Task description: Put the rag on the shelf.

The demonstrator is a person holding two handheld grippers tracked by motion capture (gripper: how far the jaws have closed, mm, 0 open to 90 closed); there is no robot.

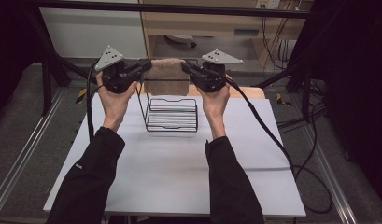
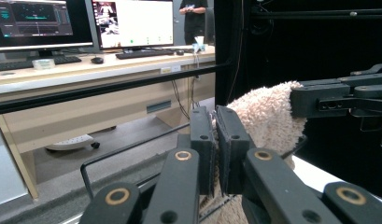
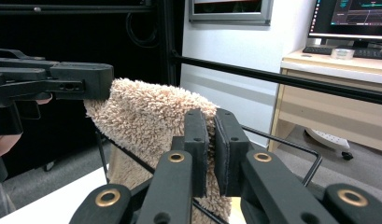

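Note:
A fluffy beige towel (image 1: 166, 74) hangs stretched between my two grippers above the back of a black wire rack (image 1: 172, 122) on the white table (image 1: 170, 172). My left gripper (image 1: 144, 65) is shut on the towel's left top corner, and my right gripper (image 1: 186, 66) is shut on its right top corner. In the left gripper view the jaws (image 2: 215, 135) pinch the towel (image 2: 268, 116), with the right gripper (image 2: 338, 95) at its far end. In the right gripper view the jaws (image 3: 210, 140) clamp the towel (image 3: 146, 121); a rack wire (image 3: 132, 156) crosses in front of it.
A black frame bar (image 1: 179, 9) runs across above the table's back edge. Cables (image 1: 291, 158) trail off the table's right side. A wooden desk (image 2: 86, 70) with monitors and keyboards stands beyond the table. The rack's upright wire frame (image 1: 141, 100) rises at its left.

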